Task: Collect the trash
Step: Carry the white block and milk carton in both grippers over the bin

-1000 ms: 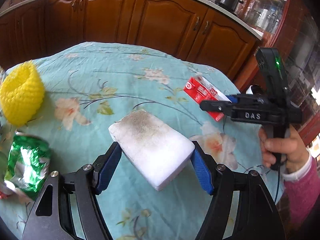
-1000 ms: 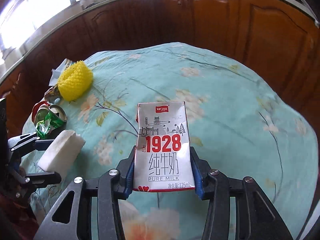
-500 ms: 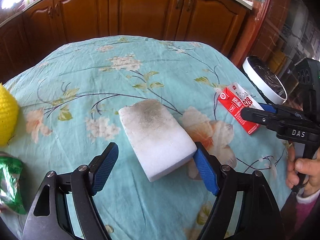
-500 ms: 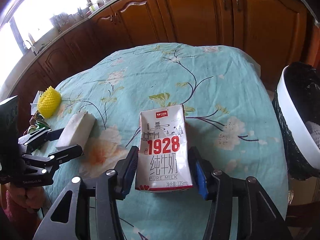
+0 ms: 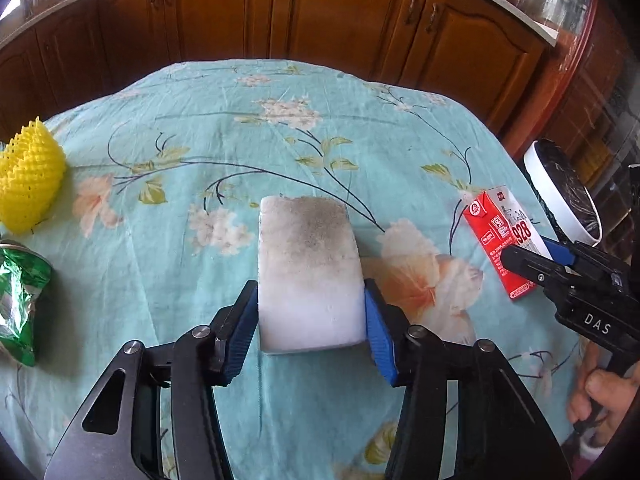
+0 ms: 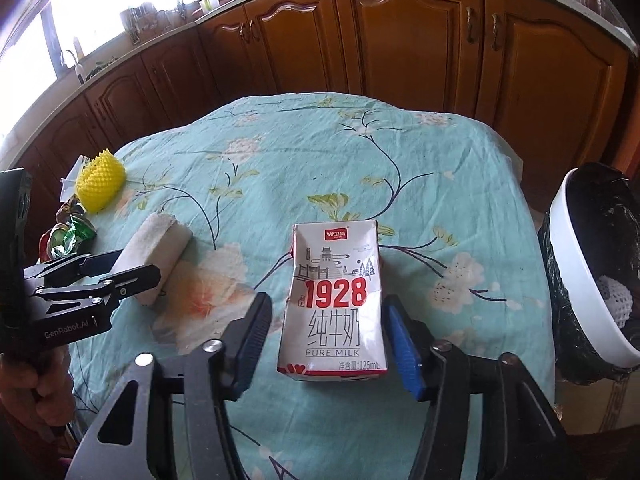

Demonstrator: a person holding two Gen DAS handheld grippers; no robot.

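the left gripper [image 5: 311,316] has its blue pads clamped on the near end of a white foam block [image 5: 309,264], soiled grey on top. the block's long axis runs straight ahead along the fingers, its far end pointing toward the cabinets, and it is held over the middle of the table. the right wrist view shows it as a pale slab [image 6: 154,256] reaching past the left gripper's fingers.

to the right, a milk carton [image 6: 334,300] printed "1928 pure milk" sits between the fingers of the right gripper [image 6: 328,344]. its long axis also runs away from the camera, top end toward the cabinets, printed face up. a thin gap shows on each side between pad and carton, so the jaws stand apart and do not pinch it. in the left wrist view the carton [image 5: 500,240] shows its red side near the table's right edge.

at the far left lie a yellow foam net [image 5: 30,184] and a crumpled green wrapper [image 5: 20,300], well apart from both grippers. at the far right, just off the table edge, stands a white bin [image 6: 576,280] lined with a black bag, beside the carton.

the table wears a teal floral cloth [image 6: 360,168]. brown wooden cabinets [image 6: 400,40] run behind it.
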